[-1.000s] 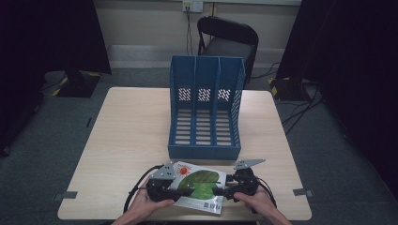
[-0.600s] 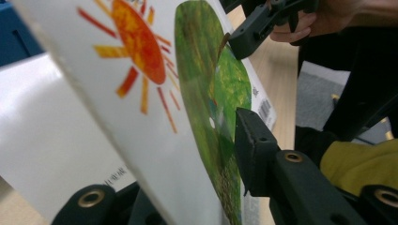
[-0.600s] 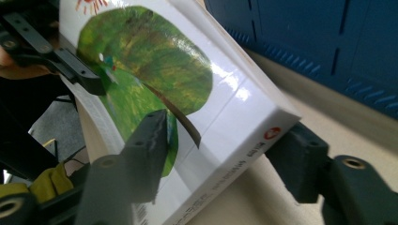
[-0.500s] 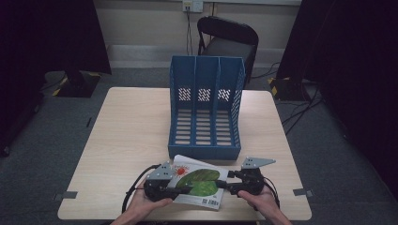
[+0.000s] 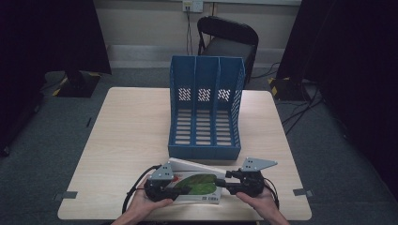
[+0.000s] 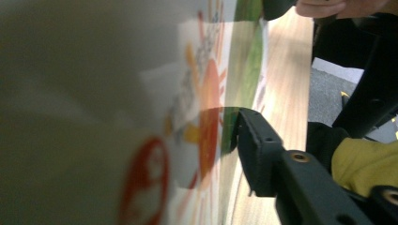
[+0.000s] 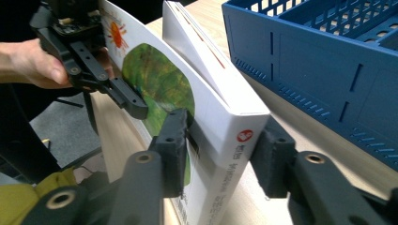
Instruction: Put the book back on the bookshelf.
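Note:
A thick white book (image 5: 199, 183) with a green picture and an orange sun on its cover stands tilted on its long edge near the table's front edge. My left gripper (image 5: 184, 190) is shut on its left end; one of its fingers (image 6: 256, 143) lies against the cover (image 6: 141, 117). My right gripper (image 7: 223, 140) holds the spine end of the book (image 7: 206, 93). Its jaws have just been closing with the book between them, and both pads now press on it. The left gripper (image 7: 131, 104) shows farther along the cover.
A blue three-slot file holder (image 5: 205, 108) lies just beyond the book, its wall (image 7: 319, 61) close to my right gripper. The wooden table (image 5: 126, 131) has free room on the left. A black chair (image 5: 227, 40) stands behind the table.
The book has come up from lying nearly flat to standing tilted on its edge. My right gripper has closed onto its spine end and risen a little. The left gripper has kept its place.

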`<state>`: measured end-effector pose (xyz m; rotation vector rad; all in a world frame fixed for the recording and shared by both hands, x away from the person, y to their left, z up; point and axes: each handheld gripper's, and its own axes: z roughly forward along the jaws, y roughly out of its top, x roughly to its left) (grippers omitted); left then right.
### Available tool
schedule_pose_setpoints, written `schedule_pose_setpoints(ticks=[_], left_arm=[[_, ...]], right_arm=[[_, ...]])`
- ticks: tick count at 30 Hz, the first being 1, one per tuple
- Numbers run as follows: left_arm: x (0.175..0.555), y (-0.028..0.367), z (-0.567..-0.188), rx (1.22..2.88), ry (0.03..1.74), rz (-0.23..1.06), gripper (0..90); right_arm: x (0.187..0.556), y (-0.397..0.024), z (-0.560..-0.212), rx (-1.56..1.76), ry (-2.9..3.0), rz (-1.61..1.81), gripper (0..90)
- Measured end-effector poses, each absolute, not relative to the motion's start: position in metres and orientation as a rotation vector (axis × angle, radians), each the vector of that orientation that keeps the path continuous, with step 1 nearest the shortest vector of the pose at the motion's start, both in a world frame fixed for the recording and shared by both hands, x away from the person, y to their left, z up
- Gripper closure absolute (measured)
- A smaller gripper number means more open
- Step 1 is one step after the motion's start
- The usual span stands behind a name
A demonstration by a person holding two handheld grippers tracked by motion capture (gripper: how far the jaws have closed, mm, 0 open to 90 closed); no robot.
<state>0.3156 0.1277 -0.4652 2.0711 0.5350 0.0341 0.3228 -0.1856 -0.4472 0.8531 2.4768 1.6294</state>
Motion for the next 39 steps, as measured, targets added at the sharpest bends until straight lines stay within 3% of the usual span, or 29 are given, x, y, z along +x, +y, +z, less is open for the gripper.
schedule_pose_setpoints(ticks=[3,12,25,27,33,39], left_arm=[[0.318,0.133,-0.463,2.053,0.588,0.045,60.0],[0.331,0.177,-0.445,1.901,0.735,0.103,50.0],[0.333,0.187,-0.442,1.887,0.778,0.103,38.9],[0.334,0.191,-0.44,1.895,0.788,0.154,38.9],[0.339,0.186,-0.451,1.964,0.768,0.108,41.5],[0.342,0.18,-0.456,1.999,0.768,0.094,36.9]], right_arm=[[0.322,-0.187,-0.446,0.831,2.488,1.643,66.3],[0.317,-0.182,-0.44,0.727,2.509,1.637,74.7],[0.314,-0.181,-0.439,0.684,2.525,1.602,75.2],[0.313,-0.181,-0.439,0.685,2.525,1.602,75.2],[0.31,-0.18,-0.44,0.682,2.527,1.611,74.8],[0.306,-0.178,-0.441,0.644,2.545,1.619,72.5]])
